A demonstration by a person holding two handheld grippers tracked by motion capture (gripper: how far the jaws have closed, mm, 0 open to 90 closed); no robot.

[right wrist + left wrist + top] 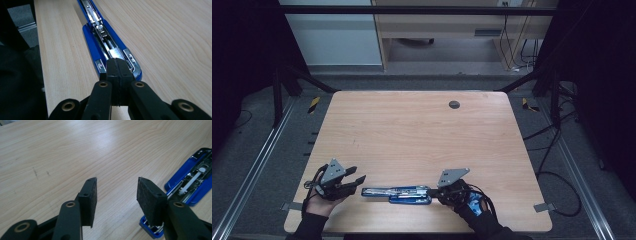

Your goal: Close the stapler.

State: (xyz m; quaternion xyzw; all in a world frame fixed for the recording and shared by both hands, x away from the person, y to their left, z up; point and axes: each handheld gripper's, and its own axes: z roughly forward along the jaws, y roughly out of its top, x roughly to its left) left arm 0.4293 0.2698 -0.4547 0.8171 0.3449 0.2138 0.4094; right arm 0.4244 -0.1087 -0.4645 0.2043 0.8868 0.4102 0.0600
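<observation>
High view showing blue stapler (397, 194) lying opened out flat near front edge of wooden table (412, 130), between both hands. Right gripper (443, 192) sitting at stapler's right end, jaws pressed fully together; right gripper view showing closed tips resting at blue end (112, 53), nothing visibly pinched between pads. Left gripper (358, 181) hovering just beside stapler's left end, jaws standing apart, holding nothing; left gripper view showing stapler (190, 187) lying beyond right pad.

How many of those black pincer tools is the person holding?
2. The left gripper sits at the table's near left, jaws apart, beside the blue stapler. The right gripper is at the stapler's other end, jaws shut.
</observation>
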